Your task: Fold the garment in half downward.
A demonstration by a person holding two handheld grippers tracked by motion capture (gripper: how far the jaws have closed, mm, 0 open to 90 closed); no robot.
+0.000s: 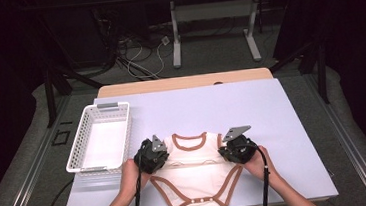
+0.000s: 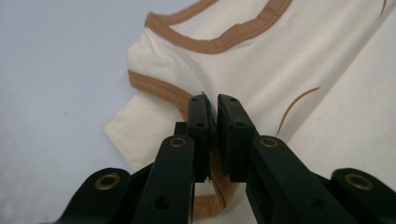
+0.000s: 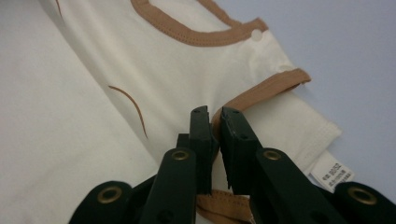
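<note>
A cream baby bodysuit (image 1: 193,158) with brown trim lies flat on the white table (image 1: 273,125), neck hole away from me. My left gripper (image 1: 163,158) is at its left side, below the short sleeve. In the left gripper view the jaws (image 2: 211,100) stand almost together, with the brown-trimmed edge of the bodysuit (image 2: 261,60) pinched between them. My right gripper (image 1: 224,152) mirrors it at the right side. There the gripper (image 3: 214,112) is shut on a raised fold of brown trim on the bodysuit (image 3: 177,70).
A white plastic basket (image 1: 98,108) stands at the table's left, close to my left hand. A care label (image 3: 331,173) pokes out from the garment's right edge. Beyond the table are a wooden board, floor cables and desk legs.
</note>
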